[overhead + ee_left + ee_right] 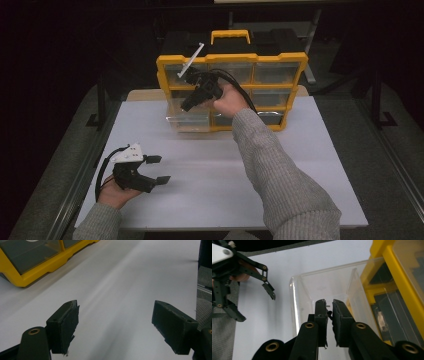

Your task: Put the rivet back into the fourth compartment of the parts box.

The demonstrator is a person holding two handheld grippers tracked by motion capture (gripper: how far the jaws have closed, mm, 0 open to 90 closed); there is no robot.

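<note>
- Both grippers are black two-jaw tools held in a person's hands: the left gripper [157, 170] sits low over the table's near-left part with its jaws spread wide and nothing between them; the right gripper [189, 104] is up at the organiser, jaws drawn nearly together.
- Seen from the right gripper view, the right gripper [330, 305] has a small thin metal piece [328, 306] at its tips, too tiny to identify; whether the pads truly press on it I cannot tell.
- Its tips hang over a clear plastic drawer [322, 290], pulled partly out of the organiser's lower-left slot and resting on the table.
- That drawer [189, 119] is glossy, see-through and box-shaped, with rounded corners and thin walls.
- Behind it, the yellow organiser [295, 62] stands upright at the table's far edge: a hard plastic frame with rows of transparent compartments and a yellow handle [230, 35] on top.
- A white plastic strip [191, 62] leans slantwise against its upper-left corner.
- Smooth and matte, the white table [300, 165] is rectangular, with a pale wooden edge at the back.
- Dark room all round; grey flooring and black metal rails run along both sides.
- Grey knitted sleeves [280, 170] cover both forearms.
- Rough, worn black pads [71, 327] line the left gripper's jaws in the left gripper view.
</note>
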